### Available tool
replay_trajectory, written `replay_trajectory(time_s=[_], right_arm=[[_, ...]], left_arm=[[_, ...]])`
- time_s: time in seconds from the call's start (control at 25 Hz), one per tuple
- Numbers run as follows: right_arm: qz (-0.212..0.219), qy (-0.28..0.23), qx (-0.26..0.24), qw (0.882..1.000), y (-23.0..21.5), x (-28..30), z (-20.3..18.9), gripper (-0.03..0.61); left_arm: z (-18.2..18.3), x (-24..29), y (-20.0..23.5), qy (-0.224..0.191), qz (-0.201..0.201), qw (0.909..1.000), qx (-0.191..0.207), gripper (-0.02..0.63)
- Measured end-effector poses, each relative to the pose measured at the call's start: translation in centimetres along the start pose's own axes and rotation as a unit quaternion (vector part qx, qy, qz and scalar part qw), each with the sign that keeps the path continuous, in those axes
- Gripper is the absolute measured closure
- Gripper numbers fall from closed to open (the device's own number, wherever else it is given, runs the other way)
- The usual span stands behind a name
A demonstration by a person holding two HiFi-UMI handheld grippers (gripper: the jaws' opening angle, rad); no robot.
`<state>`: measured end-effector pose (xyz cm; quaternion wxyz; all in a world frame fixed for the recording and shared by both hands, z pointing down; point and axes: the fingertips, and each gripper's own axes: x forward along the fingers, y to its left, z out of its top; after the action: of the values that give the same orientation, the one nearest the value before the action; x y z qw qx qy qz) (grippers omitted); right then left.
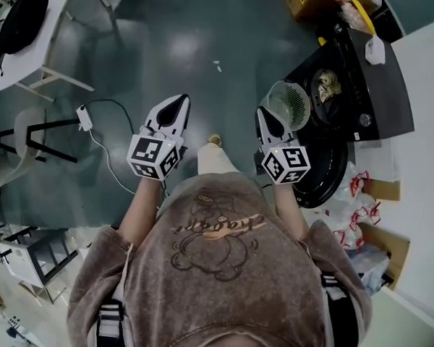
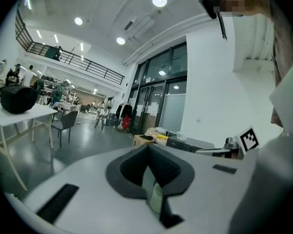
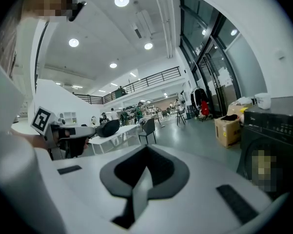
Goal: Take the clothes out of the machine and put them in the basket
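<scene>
Right gripper (image 1: 265,116): jaws pressed together, nothing between them. My left gripper (image 1: 179,105) is in the same condition, with its jaws together and bare. I hold both side by side in front of my body, tips pointing away from me.

Basket (image 1: 298,100): stands just ahead of the right gripper's tip and slightly to its right. In the head view the two overlap, and I cannot tell whether they touch. It is upright with its mouth facing up and is round in outline, so it has no long axis.

Machine (image 1: 362,71): stands to the right of the right gripper, beyond the basket. Its round door (image 1: 324,176) hangs open just to the right of that gripper's marker cube. The drum opening faces the basket and the right gripper.

Clothes (image 1: 327,85): lie inside the drum, ahead of the right gripper's tip and to its right, with the basket between. They form a pale crumpled bundle — no clear long axis, no direction I can read.

The left gripper is well apart from all of these, on the far side of the right gripper. In the right gripper view, the machine's dark front stands at the right edge.
</scene>
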<state>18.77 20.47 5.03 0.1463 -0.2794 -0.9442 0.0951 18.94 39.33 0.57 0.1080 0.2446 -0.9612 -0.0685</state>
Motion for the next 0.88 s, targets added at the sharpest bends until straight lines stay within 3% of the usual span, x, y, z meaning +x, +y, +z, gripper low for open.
replay_trajectory(time_s=[0.52,0.72,0.88], right_arm=[[0.032,0.005,-0.007,0.999,-7.2,14.3,6.0,0.581],[0.001,0.001,-0.001,1.0,-7.8,15.8,7.0,0.581],[-0.042,-0.007,0.013,0.999,-9.2,16.0,7.3,0.581]], left_arm=[[5.3,14.4,7.6,-0.006,0.006,1.0,0.005,0.606],[6.4,16.8,9.2,0.002,-0.02,0.9998,0.002,0.606],[7.0,19.8,8.9,0.01,-0.069,0.9975,0.005,0.606]])
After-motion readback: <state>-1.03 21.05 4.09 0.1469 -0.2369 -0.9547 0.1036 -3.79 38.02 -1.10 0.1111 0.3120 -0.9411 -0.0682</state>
